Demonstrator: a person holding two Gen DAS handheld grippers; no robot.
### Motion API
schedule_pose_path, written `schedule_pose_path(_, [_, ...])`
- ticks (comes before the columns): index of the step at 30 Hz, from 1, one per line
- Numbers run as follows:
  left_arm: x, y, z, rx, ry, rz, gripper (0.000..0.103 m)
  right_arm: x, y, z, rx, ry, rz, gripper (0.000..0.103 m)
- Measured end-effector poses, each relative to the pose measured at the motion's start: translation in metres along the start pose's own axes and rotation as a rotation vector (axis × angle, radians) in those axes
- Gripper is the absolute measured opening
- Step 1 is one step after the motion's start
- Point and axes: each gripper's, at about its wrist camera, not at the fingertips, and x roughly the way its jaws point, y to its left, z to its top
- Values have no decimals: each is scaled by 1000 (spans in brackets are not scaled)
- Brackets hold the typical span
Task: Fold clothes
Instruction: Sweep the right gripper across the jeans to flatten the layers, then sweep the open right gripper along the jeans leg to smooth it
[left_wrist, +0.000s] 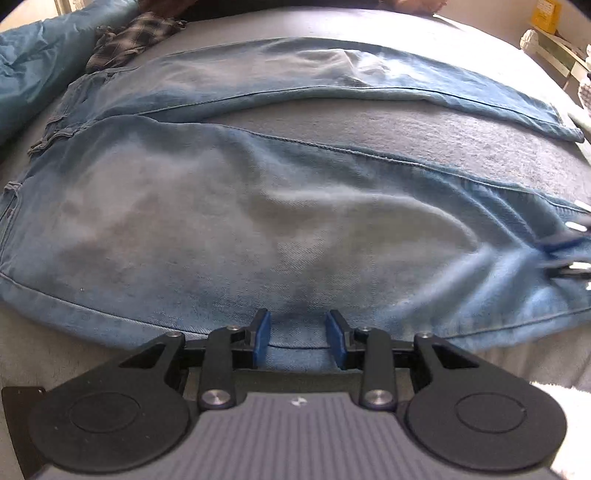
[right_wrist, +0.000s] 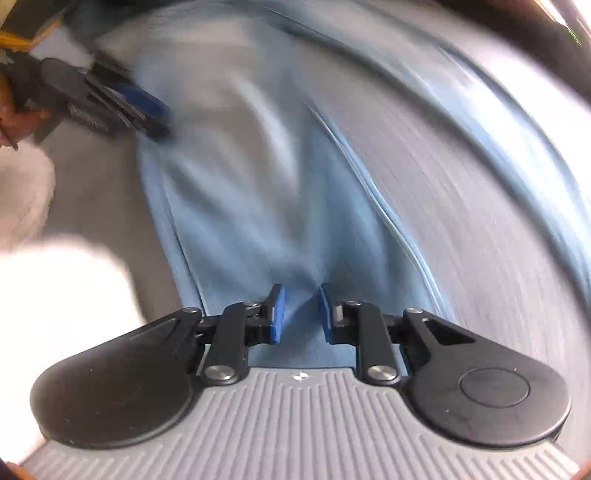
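Two tongs work one pair of jeans (left_wrist: 229, 206) spread flat on a grey bed (left_wrist: 424, 129). Left tongs (left_wrist: 298, 338) stand partly spread over the near leg's edge; right tongs (right_wrist: 298, 312) (blurred) straddle a denim ridge, whether pinching it I cannot tell.

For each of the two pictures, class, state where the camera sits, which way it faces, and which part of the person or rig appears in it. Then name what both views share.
Left wrist view: sits on the left gripper, looking down across the jeans spread on the grey bed; its own fingers straddle the near denim edge.
Right wrist view: sits on the right gripper, looking down along one blurred jeans leg; its own fingers show.
Shared: the jeans, and each view catches the other gripper.
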Motion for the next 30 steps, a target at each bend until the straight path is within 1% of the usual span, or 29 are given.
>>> schedule_pose_path(1, [0,0,0,1,3,2,35,-13,-14,-24,61,32,-20,19])
schedule_pose_path(2, [0,-1,1,2,5,5,35,-23,-23,-39,102,53,-39,19])
schedule_pose_path(5, [-1,-1,2,6,13,12,35,-42,-26,-46,134,73,-88,20])
schedule_pose_path(6, [-1,-2,2,7,16,14,35,-44,-23,-40,130,58,-95,20])
schedule_pose_path(8, [0,-3,3,13,20,23,35,-36,-17,-14,90,-15,-80,20])
schedule_pose_path(9, [1,-4,3,16,21,29,36,-28,-17,-8,76,-32,-70,20])
schedule_pose_path(10, [1,-5,3,18,22,33,36,-22,-20,-7,70,-31,-73,20])
schedule_pose_path(11, [2,-5,3,20,24,34,36,-17,-29,-16,83,-1,-94,20])
schedule_pose_path(12, [2,-6,4,22,26,36,36,-18,-40,-35,116,24,-115,20])
schedule_pose_path(13, [2,-6,5,24,28,37,36,-29,-55,-63,175,33,-133,20])
schedule_pose_path(14, [3,-7,6,26,32,38,36,-44,-71,-88,250,62,-167,20])
schedule_pose_path(15, [3,-7,6,29,35,39,36,-56,-84,-108,306,115,-222,20])
schedule_pose_path(17, [4,-9,8,32,44,46,37,-82,-102,-140,383,201,-333,25])
schedule_pose_path(18, [4,-9,9,33,49,51,37,-89,-103,-139,396,191,-345,25])
schedule_pose_path(21, [5,-13,12,31,63,74,38,-88,-88,-107,362,31,-253,24])
schedule_pose_path(23, [5,-14,13,17,71,89,38,-83,-78,-84,342,-69,-183,22])
schedule_pose_path(24, [6,-15,14,12,75,95,38,-70,-76,-72,335,-95,-131,22])
schedule_pose_path(25, [7,-16,14,8,79,101,38,-56,-78,-68,326,-89,-109,22])
schedule_pose_path(27, [7,-18,14,7,82,110,38,-41,-92,-80,322,-41,-157,20])
schedule_pose_path(28, [7,-19,14,9,84,115,38,-46,-104,-96,365,-27,-192,14])
schedule_pose_path(29, [6,-20,15,14,85,119,38,-57,-114,-110,412,-18,-238,13])
schedule_pose_path(30, [6,-21,15,19,86,124,39,-69,-125,-124,458,-8,-284,6])
